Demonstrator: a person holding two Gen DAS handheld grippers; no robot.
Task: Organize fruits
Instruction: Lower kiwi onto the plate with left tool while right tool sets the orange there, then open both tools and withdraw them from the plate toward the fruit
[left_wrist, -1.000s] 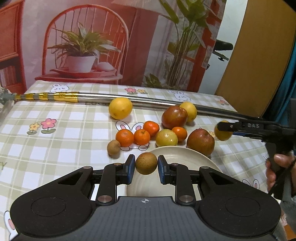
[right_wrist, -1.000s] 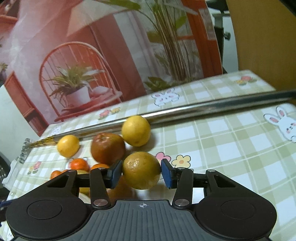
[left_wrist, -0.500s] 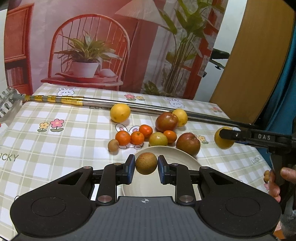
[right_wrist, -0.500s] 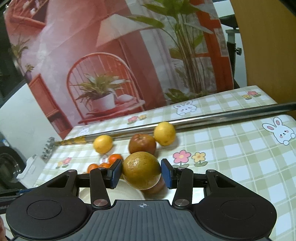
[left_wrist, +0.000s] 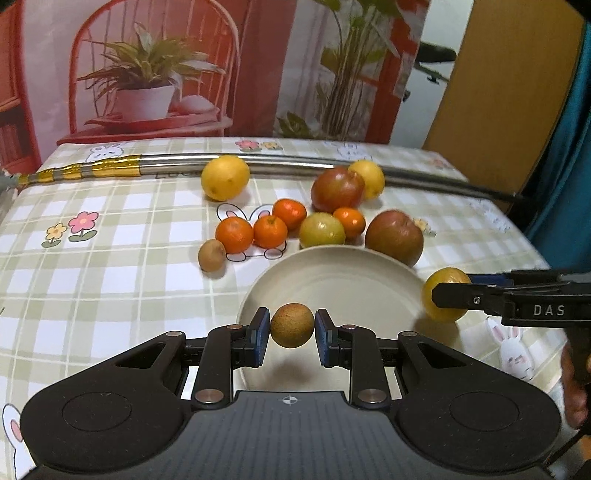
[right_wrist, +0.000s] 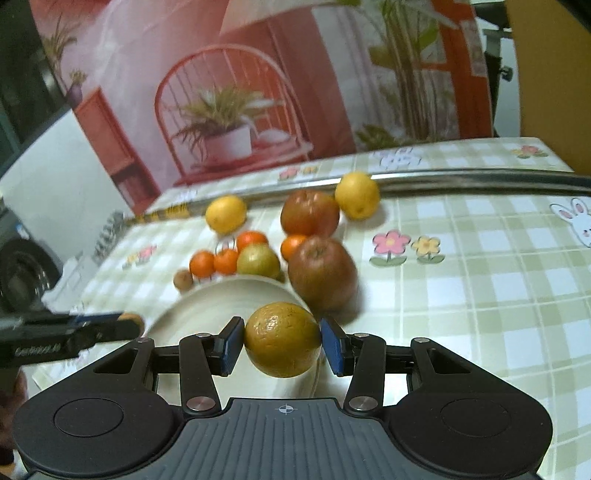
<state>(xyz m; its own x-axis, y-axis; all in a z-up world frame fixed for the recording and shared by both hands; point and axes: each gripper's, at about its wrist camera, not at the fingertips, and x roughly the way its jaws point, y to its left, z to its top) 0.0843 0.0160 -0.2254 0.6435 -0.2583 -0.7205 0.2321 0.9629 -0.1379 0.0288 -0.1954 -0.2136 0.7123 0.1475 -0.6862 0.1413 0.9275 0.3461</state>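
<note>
1. The left gripper (left_wrist: 291, 331) clamps a small brown round fruit (left_wrist: 292, 325) between its blue pads, holding it in the air above the near edge of a cream plate (left_wrist: 343, 288) on a checked tablecloth (left_wrist: 110, 258).
2. The right gripper (right_wrist: 282, 341) grips a yellow-orange citrus fruit (right_wrist: 282, 339) between its pads, raised above the plate's right rim; the left wrist view shows the same fruit (left_wrist: 445, 293) at the right edge of the plate.
3. Beyond the plate lies a loose cluster: four small tangerines (left_wrist: 270, 231), a yellow-green fruit (left_wrist: 322, 230) touching the plate's far rim, and a second small brown fruit (left_wrist: 211, 255) off to the left.
4. A large red apple (left_wrist: 394, 237) sits against the plate's far right edge; a second red apple (left_wrist: 337, 189) rests farther back, touching a lemon (left_wrist: 368, 178).
5. Another lemon (left_wrist: 225, 177) lies apart to the left, just beside a long metal pole (left_wrist: 295, 166) that crosses the far side of the table.
6. The plate itself holds no fruit; the right wrist view is partly blurred.
</note>
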